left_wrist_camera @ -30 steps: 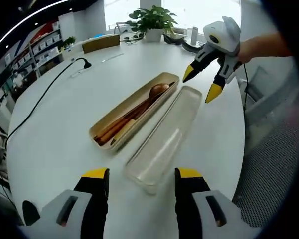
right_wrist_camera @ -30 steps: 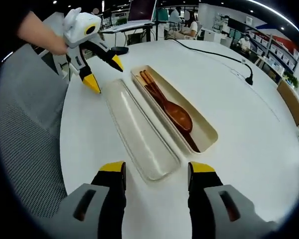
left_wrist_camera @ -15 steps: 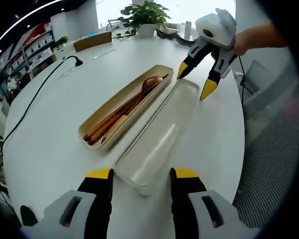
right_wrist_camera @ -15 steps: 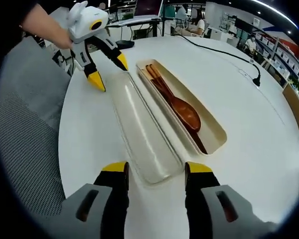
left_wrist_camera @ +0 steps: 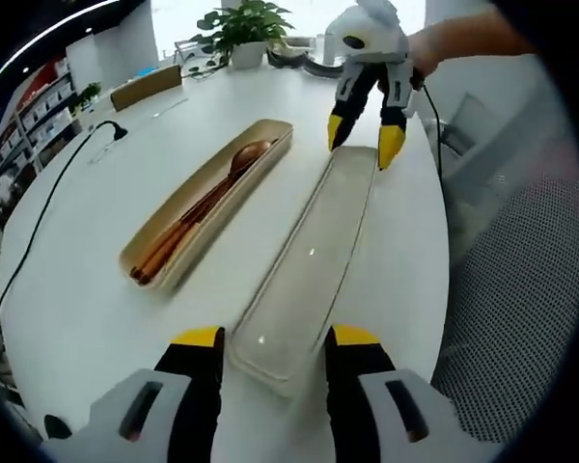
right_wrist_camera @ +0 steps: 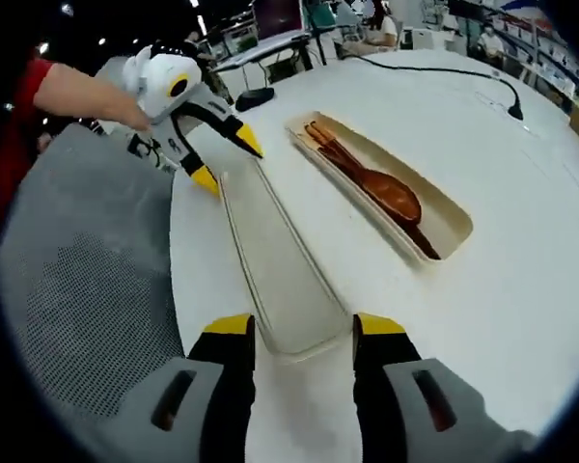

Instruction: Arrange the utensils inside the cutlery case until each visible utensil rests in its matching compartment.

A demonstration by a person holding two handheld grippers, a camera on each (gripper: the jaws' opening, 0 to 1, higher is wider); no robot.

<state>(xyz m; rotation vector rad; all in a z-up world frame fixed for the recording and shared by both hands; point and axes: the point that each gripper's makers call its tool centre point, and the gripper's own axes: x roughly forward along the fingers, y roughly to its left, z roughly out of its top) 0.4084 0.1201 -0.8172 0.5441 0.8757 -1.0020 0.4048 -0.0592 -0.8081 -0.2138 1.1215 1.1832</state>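
An open-plan office: beyond the white counter (right_wrist_camera: 521, 251) stand desks with a monitor (right_wrist_camera: 275, 14) and seated people, shelving (left_wrist_camera: 19, 145) to its side, a potted plant (left_wrist_camera: 239, 21) on its far end.

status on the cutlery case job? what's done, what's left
Done: brown wooden spoon and chopsticks lie inside the beige case tray. In hand: both open claws straddle opposite ends of the translucent lid, left claw near, right claw far; neither is closed on it. Left: the lid lies beside the tray, apparently to be placed.
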